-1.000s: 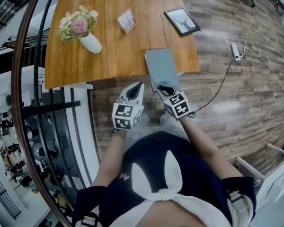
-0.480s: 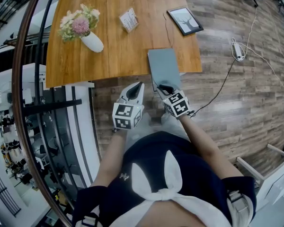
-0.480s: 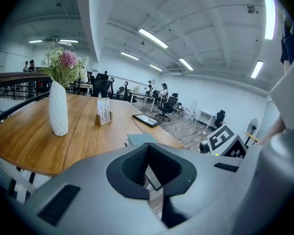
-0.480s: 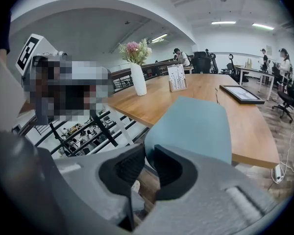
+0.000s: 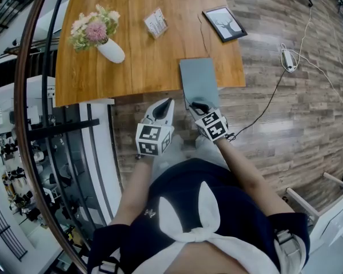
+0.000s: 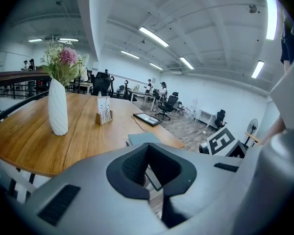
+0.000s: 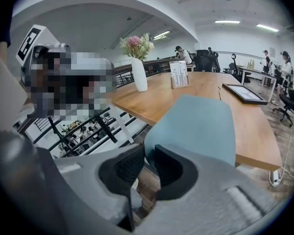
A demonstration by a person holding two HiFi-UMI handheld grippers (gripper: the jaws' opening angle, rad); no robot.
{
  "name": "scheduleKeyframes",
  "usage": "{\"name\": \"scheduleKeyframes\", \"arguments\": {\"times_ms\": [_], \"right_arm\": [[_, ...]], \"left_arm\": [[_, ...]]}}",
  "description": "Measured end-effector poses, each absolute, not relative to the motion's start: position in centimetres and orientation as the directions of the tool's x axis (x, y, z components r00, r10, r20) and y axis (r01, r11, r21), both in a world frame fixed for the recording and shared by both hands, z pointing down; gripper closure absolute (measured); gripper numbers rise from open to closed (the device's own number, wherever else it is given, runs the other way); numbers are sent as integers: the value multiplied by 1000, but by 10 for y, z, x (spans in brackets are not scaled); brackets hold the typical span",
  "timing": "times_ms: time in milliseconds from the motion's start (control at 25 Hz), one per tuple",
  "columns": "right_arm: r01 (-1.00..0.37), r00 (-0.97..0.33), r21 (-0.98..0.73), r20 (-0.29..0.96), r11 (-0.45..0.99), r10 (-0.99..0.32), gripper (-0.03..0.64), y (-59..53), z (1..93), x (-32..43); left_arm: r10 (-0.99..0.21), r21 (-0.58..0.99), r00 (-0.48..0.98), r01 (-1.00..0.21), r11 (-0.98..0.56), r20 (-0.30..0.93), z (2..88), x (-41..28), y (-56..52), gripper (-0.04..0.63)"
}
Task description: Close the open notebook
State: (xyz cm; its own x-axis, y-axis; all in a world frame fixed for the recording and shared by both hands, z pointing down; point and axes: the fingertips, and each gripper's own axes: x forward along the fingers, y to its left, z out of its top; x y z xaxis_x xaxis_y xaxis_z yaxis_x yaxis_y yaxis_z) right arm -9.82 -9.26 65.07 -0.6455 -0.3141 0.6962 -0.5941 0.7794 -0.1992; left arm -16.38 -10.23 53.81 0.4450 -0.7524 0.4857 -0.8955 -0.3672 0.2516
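**Where the counter [image 5: 143,56] ends, the notebook [image 5: 199,80] is gripped**

Its overhanging near edge is clamped by the right claw [image 5: 198,105]. The left claw [image 5: 169,102], shut and empty, is held beside it. A flower vase [image 5: 110,51], card stand [image 5: 154,23] and framed picture [image 5: 224,24] are set well behind.

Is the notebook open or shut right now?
Shut, it seems: the notebook shows one plain blue-grey cover and no pages, lying flat over the table edge, with the right gripper clamped on its near edge.
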Motion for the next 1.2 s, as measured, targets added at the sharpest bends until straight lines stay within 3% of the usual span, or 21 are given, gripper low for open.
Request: {"name": "scheduleKeyframes", "arguments": {"times_ms": [680,920,1200], "right_arm": [[-575,-633,-184,717,797,-291,511,-85,656,-105],[-568,-645,-206,714,797,-274,463,-82,652,-105],[-583,-670,-202,668,787,-324,457,-88,627,-98]], "left_arm": [[-751,258,442,-897,-359,490,543,-169,-108,578],[-752,254,440,-898,-359,491,543,-169,-108,578],[-755,248,447,-894,-372,480,538,-166,-109,578]]}}
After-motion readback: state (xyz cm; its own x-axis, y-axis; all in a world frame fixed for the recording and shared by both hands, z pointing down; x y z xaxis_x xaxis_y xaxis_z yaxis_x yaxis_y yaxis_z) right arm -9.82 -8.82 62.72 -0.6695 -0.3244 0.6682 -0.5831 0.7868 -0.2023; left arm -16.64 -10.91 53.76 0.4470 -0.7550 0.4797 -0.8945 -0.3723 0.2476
